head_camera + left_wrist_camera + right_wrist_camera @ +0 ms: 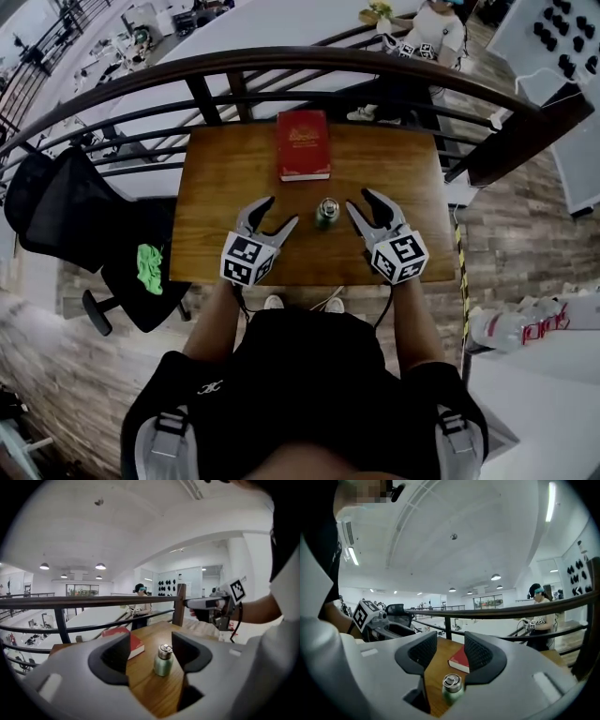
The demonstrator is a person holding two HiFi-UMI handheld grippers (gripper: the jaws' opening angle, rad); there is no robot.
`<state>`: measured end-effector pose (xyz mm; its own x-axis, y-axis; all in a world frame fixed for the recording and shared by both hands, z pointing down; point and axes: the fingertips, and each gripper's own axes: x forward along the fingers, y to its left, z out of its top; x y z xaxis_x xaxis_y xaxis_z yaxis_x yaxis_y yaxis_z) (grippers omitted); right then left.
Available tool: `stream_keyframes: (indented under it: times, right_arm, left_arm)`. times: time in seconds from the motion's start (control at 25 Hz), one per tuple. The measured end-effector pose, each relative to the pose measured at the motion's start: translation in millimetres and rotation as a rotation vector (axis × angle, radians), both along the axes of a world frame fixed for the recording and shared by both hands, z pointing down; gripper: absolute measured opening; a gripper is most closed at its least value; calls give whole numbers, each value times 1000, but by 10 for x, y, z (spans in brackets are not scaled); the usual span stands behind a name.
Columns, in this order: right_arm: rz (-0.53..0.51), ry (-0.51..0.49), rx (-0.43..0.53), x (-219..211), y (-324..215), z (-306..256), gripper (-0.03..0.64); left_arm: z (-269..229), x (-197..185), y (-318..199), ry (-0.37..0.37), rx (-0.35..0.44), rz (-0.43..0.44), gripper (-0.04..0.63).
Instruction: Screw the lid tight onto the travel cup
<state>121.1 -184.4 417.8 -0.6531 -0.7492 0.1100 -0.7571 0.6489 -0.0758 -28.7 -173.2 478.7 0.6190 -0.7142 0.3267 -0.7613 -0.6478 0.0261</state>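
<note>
A small green travel cup point(326, 213) with a silver lid on top stands upright on the wooden table point(225, 178), between my two grippers. My left gripper point(281, 211) hovers just left of it, jaws open with nothing between them. My right gripper point(358, 200) hovers just right of it, also open and holding nothing. In the left gripper view the cup point(163, 660) stands a little beyond the gap of the open jaws point(150, 651), apart from both. In the right gripper view the cup point(452, 688) sits low under the open jaws point(445, 653), near the right one.
A red book point(303, 143) lies at the table's far edge behind the cup. A dark curved railing point(309, 66) runs beyond the table. A black office chair point(66, 206) with a green cloth point(150, 267) stands to the left. A person point(427, 33) stands past the railing.
</note>
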Motion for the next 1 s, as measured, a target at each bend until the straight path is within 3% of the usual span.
stream_keyframes:
  times: [0.2,0.4,0.64,1.0]
  right_arm:
    - [-43,-26,-31,22,-12,158,186]
    - [-102,33,-79,-7,-10,402,201]
    - [-201,154,-160,-133,12,785,201]
    - [-262,209,-247,-203,-70,1187,210]
  left_arm:
    - [360,222,36,-28,-5,105,359]
    - [661,404,28,-20,-57,185,365]
    - [1067,611,-22,-82,-126,274,365]
    - [1532,868,-134,-82,-173,366,368]
